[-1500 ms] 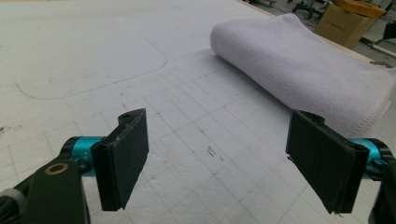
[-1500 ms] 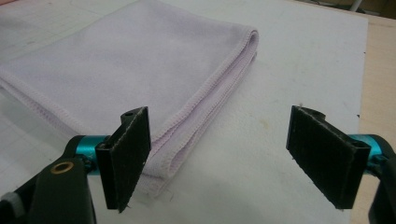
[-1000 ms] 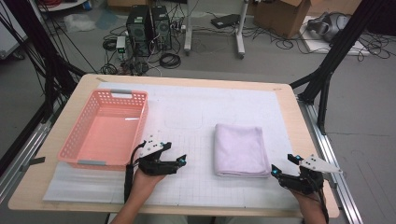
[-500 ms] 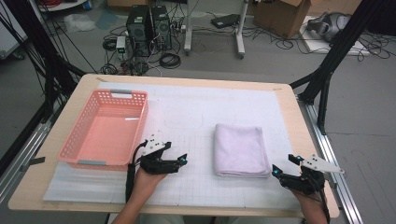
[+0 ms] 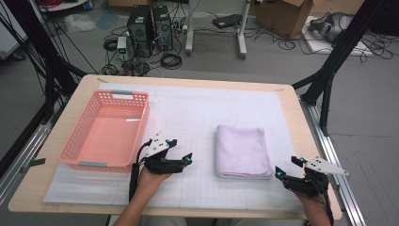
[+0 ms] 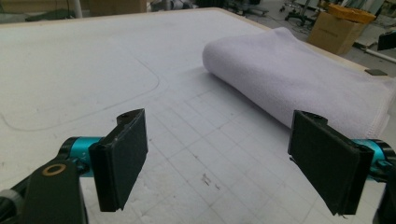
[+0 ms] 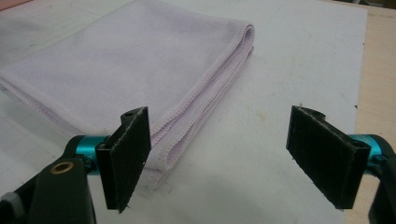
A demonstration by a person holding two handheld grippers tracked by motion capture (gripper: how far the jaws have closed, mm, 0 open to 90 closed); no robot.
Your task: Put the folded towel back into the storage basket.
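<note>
Lying folded: towel (image 5: 242,150) | pink basket (image 5: 75,136) holds nothing

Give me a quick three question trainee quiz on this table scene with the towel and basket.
1. True or false: the towel lies inside the basket.
2. Which gripper has the towel's stitched corner by its jaw? A left B right
3. Fill in: both grippers' jaws are ____.

Key: 1 false, it lies folded on the mat beside the basket. 2 B. 3 open, gripping nothing.
</note>
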